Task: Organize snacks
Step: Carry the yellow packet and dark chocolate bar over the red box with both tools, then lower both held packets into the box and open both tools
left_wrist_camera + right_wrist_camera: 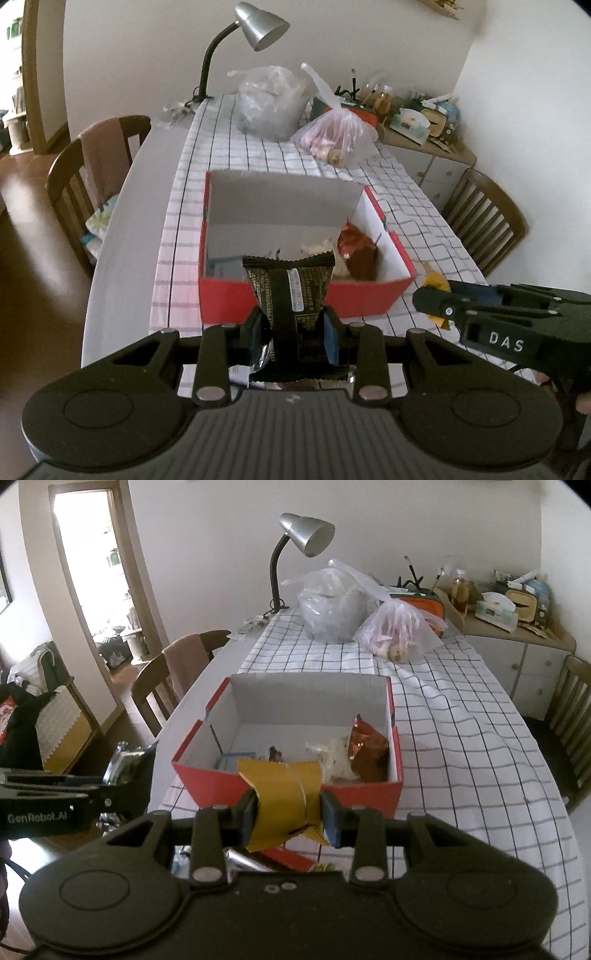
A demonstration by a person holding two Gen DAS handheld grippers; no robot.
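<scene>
Carrying snacks to the red box (306, 299), left tool (293, 332) grips a black packet (291, 288), right tool (288, 814) a yellow packet (280, 794); next, lift over the rim and release.

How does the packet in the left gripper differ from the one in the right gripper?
The black packet in the left gripper is dark with gold print and a white label strip; the yellow packet in the right gripper is plain mustard yellow. The black packet stands flat with its crimped edge up; the yellow packet is bowed and creased. Both are clamped just short of the red box.
</scene>
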